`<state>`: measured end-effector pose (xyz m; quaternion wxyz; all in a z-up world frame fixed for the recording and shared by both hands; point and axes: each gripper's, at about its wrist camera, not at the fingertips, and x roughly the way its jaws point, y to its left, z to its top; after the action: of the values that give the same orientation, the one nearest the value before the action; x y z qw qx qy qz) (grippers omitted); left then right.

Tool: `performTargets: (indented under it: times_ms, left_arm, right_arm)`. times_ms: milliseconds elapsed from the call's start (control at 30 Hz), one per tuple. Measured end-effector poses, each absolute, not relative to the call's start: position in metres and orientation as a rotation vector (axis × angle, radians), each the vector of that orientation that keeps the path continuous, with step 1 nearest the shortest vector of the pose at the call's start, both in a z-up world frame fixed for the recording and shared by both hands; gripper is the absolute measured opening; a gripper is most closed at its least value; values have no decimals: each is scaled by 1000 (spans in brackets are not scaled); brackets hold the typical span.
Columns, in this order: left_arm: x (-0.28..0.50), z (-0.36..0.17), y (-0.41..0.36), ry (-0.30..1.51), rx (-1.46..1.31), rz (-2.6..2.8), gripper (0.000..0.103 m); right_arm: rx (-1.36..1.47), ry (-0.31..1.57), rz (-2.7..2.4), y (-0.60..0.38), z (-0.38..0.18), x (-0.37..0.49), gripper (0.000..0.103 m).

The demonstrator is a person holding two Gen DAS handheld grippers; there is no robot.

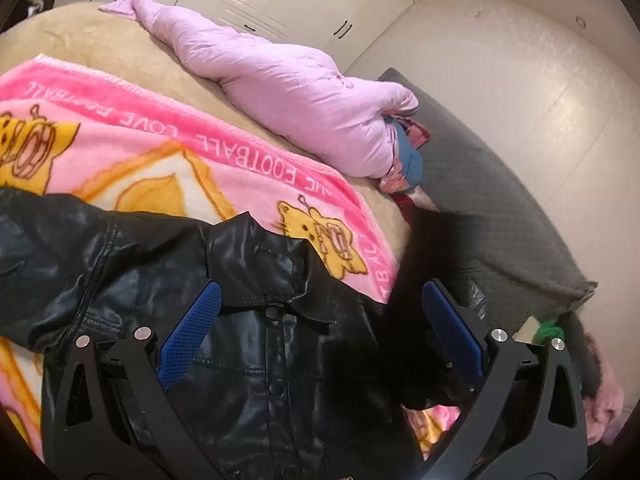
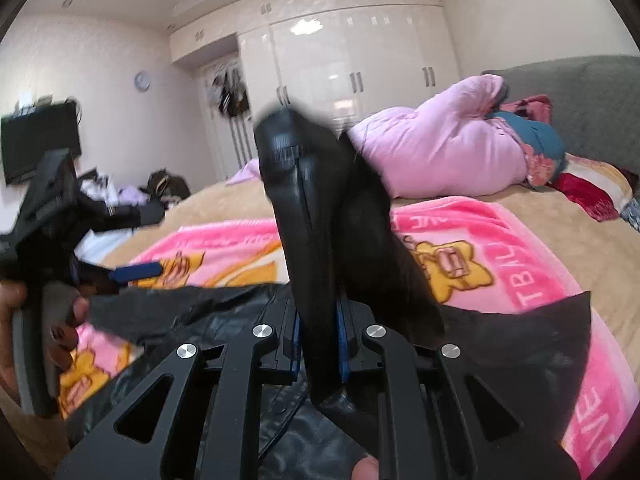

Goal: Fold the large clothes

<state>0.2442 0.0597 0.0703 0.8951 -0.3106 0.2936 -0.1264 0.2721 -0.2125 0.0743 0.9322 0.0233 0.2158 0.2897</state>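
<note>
The only container in sight is a wardrobe alcove (image 2: pixel 230 96), far beyond the right claw (image 2: pixel 319 344) and to its upper left; dark garments hang inside it, too small to tell apart. The glossy white wardrobe (image 2: pixel 352 60) beside the alcove has all its doors shut.

The task's thing is a black leather jacket (image 1: pixel 256 292) with a collar and press studs down its front. In the left wrist view it lies on a pink cartoon blanket (image 1: pixel 168 148) spread over the tan bedcover (image 1: pixel 100 44). It sits directly beneath and between the fingers of the left claw (image 1: pixel 316 316), which stands wide apart with its blue pads (image 1: pixel 192 332) clear of the leather, gripping nothing. A blurred dark fold of the jacket crosses in front of the far pad.

In the right wrist view the right claw is closed tight on a fold of the jacket, and the pinched leather rises straight up past the fingertips, blurred. The rest of the jacket spreads out below and to both sides of this claw across the blanket. To its far left the other claw and the person's hand (image 2: pixel 16 320) are seen. Ahead and to the right lies a lilac quilt (image 2: pixel 440 148) against the grey headboard (image 2: pixel 592 96)
</note>
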Motion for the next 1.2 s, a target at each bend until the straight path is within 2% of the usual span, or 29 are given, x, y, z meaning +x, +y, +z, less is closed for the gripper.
performTargets:
  times_ms: [533,700,800,833,900,933,967,1067,1200]
  left_arm:
    - [209,18,122,670,-834,-201,94]
    - [210,-4,131,744,-834,-163,94]
    - [215,-25,130,814,-855,-162,94]
    - [217,-31,129,834,-851,-153,94]
    - [221,-44,126,866,-854,-149,94]
    - [223,-50,125,882,-861,-147,94]
    - [225,-55,124,893,-869,-142,94]
    - [233,-68,114,933,-886,-169,94]
    - [239,-69,100,953,-783,-137,94]
  right_arm:
    - [-202,566,762,-106,5,238,13]
    - [-281,606,798,-82,-13,226,13]
    - [-342,623,806,-71,-21,218,17]
    - [-348,629,808,-70,-22,217,20]
    - [-345,676,844,-69,-25,217,42]
    - [-336,706,858,-70,-26,217,71]
    - [-323,720,868,-72,-26,217,81]
    - [-287,772,928,-83,-20,218,86]
    - [-269,739,901,-114,4,221,89]
